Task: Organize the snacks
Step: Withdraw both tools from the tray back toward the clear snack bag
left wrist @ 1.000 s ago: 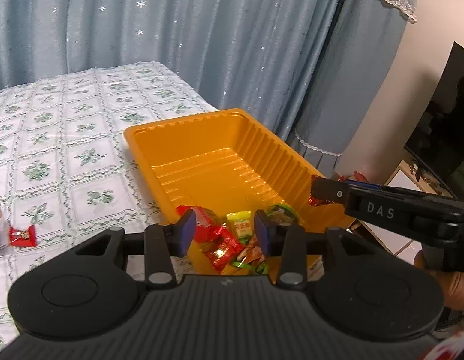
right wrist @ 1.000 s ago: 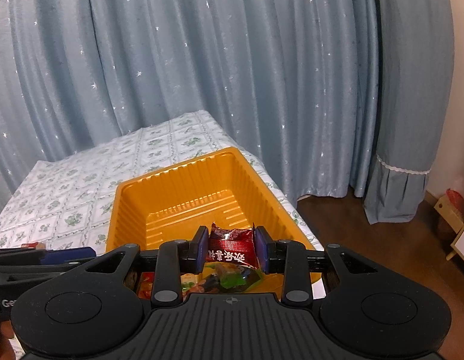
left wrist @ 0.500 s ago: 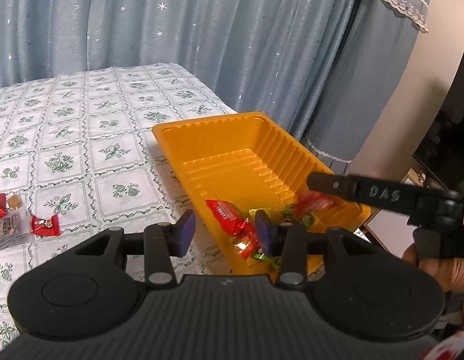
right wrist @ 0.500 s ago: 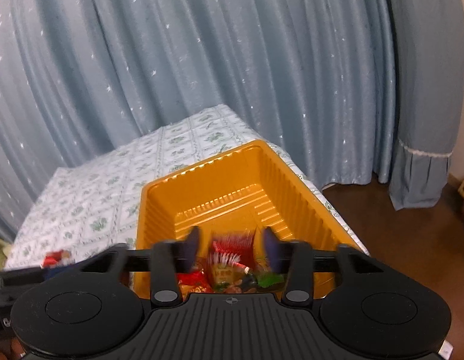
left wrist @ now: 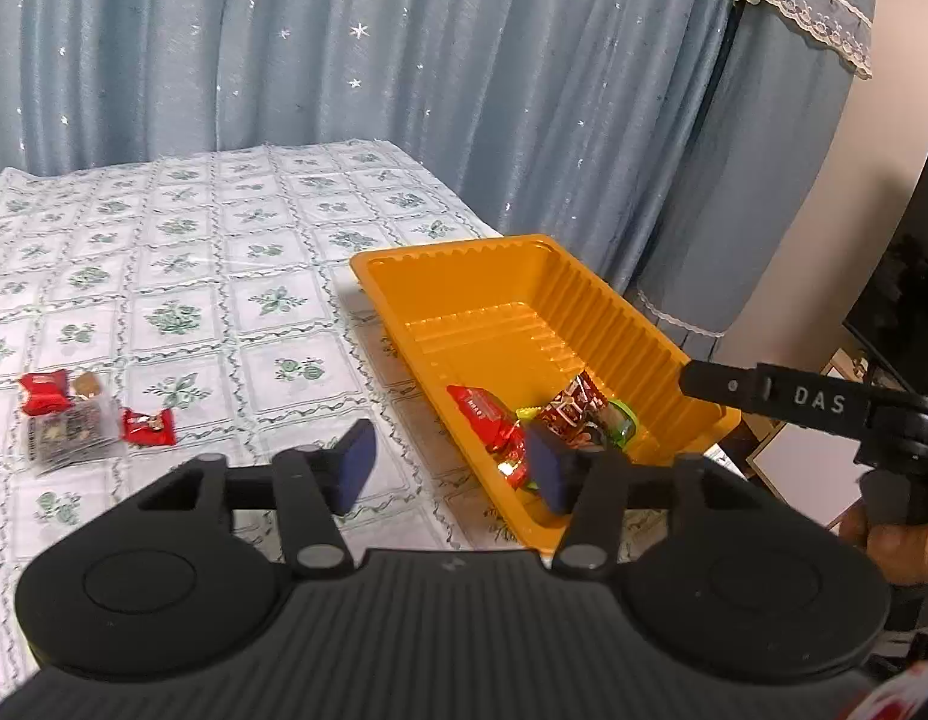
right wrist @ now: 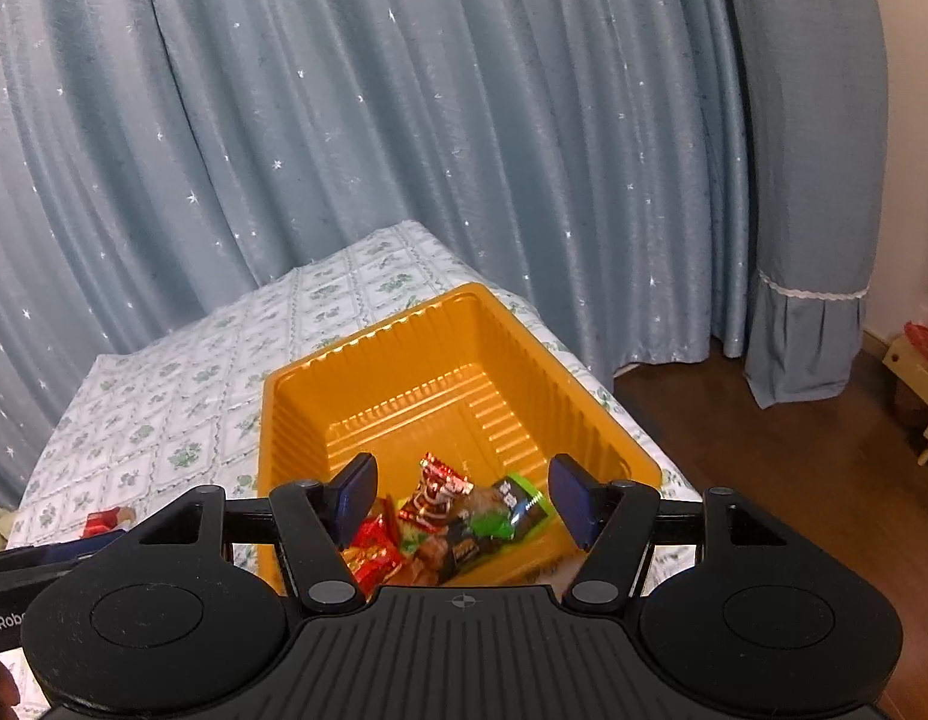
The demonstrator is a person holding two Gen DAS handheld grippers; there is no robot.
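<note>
An orange tray [left wrist: 596, 306] [right wrist: 464, 360] sits at the table's right edge with several wrapped snacks heaped in its near end. A dark red packet [left wrist: 575, 402] [right wrist: 440, 489] lies on top of the heap. My right gripper [right wrist: 464, 495] is open and empty above that heap. My left gripper [left wrist: 449, 471] is open and empty over the tray's near left rim. More snacks lie on the cloth at left: a red packet [left wrist: 42, 391], a clear packet [left wrist: 68, 438] and a small red candy [left wrist: 147, 427].
The table wears a white cloth with green flowers [left wrist: 182, 276]. Blue starred curtains [left wrist: 404, 60] hang behind it. The right gripper's finger [left wrist: 782, 399] reaches in beside the tray. Wooden floor [right wrist: 794, 480] lies beyond the table's right edge.
My right gripper opened and let the dark red packet fall onto the heap in the tray. My left gripper swung left, bringing the snacks on the cloth into view.
</note>
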